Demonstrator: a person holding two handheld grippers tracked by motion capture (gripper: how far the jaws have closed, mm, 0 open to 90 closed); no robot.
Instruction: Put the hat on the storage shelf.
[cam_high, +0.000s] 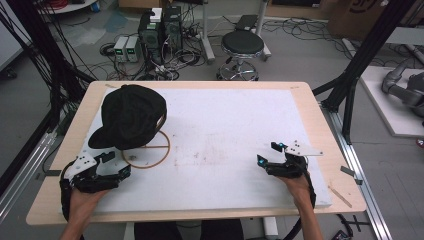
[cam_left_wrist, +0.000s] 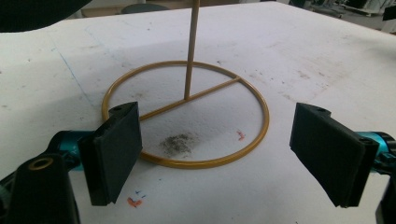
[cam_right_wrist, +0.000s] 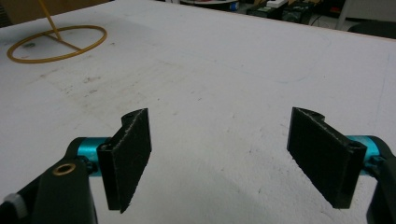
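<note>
One black cap (cam_high: 131, 116) sat atop one gold wire stand (cam_left_wrist: 187, 114), its ring just ahead of the left gripper's (cam_left_wrist: 219, 154) jaws, two grippers counted, the right gripper (cam_right_wrist: 219, 158) with bare board (cam_right_wrist: 224, 84) between its jaws, one stool (cam_high: 242, 44) beyond.

The cap (cam_high: 131, 116) covers the top of the post and the far arc of the stand's ring (cam_high: 159, 156) in the high view, left of centre. In the left gripper view the post (cam_left_wrist: 191, 51) runs out of the top edge, and the cap (cam_left_wrist: 32, 11) is just a dark patch cut off at the upper left corner. The left pad (cam_left_wrist: 114, 151) hides a stretch of the ring (cam_left_wrist: 252, 93) at lower left. In the right gripper view, upper left, the post (cam_right_wrist: 49, 19) is clipped by the top edge. Both forearms leave the high view at the bottom edge. Small marks on the board (cam_left_wrist: 135, 202) are too blurred to read.
</note>
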